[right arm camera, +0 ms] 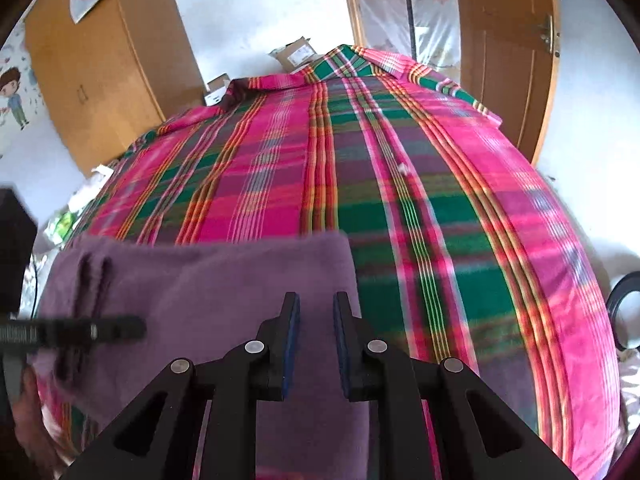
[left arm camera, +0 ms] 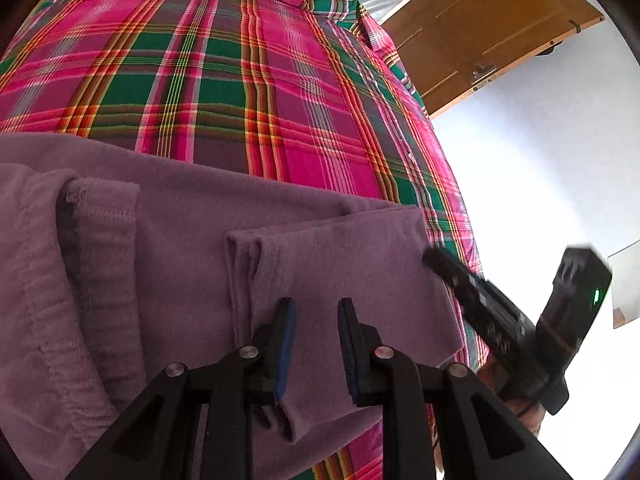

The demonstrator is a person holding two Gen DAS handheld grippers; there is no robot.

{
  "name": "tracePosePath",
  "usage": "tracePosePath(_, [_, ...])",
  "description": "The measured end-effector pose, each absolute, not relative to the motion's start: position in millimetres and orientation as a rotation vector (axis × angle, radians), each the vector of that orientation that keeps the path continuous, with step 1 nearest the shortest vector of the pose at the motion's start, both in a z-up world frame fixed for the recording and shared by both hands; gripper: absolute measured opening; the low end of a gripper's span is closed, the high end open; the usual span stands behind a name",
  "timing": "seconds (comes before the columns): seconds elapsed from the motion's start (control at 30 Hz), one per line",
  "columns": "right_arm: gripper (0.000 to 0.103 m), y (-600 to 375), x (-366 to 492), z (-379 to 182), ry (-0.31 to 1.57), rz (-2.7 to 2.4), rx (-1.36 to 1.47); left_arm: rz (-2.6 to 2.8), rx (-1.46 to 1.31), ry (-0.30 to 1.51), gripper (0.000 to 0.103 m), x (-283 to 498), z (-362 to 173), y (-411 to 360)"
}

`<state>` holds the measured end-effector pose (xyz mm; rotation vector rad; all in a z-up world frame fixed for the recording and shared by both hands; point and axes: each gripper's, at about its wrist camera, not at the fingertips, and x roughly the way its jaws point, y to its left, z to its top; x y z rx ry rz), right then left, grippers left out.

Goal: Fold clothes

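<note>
Currently we find the mauve fleece garment (left arm camera: 208, 216), partly folded, lying on the pink-and-green plaid bedsheet (left arm camera: 224, 68). Left gripper (left arm camera: 316, 354) and right gripper (right arm camera: 316, 346) fingers are spread, empty. We judge it soft and limp; grip the stitched hems.

The folded garment (left arm camera: 248, 240) lay on the bedsheet (left arm camera: 208, 76), at the sheet's near edge. In the right wrist view the garment (right arm camera: 208, 288) covered the near left part of the sheet (right arm camera: 440, 220), the rest of the sheet lying bare to its right and behind it. The left gripper (left arm camera: 316, 312) hung over the garment, jaws apart, and the right gripper (right arm camera: 316, 308) over the garment's right edge, jaws apart. Behind the sheet's far edge lay cardboard boxes (right arm camera: 298, 52); a door (right arm camera: 508, 60) stood behind it to the right, a cupboard (right arm camera: 108, 64) to the left.
</note>
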<state>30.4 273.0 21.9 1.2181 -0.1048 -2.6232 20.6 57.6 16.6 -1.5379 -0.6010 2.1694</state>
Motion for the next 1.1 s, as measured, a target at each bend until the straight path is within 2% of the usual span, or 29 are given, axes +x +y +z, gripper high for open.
tracePosePath(0.63, [0.021, 294, 109, 11, -0.108, -2.751, 1.174, 2.189, -1.53, -0.602, 0.022, 49, 19, 49])
tracePosePath(0.83, [0.021, 288, 125, 21, -0.103, -2.794, 1.123, 2.239, -1.531, -0.52, 0.022, 64, 27, 51])
tracePosePath(0.97, [0.021, 276, 135, 32, -0.104, -2.793, 1.063, 2.332, -1.522, -0.403, 0.022, 78, 37, 52])
tracePosePath(1.1, [0.021, 246, 134, 34, -0.044, -2.733, 1.021, 2.308, -1.529, -0.455, 0.022, 91, 38, 40])
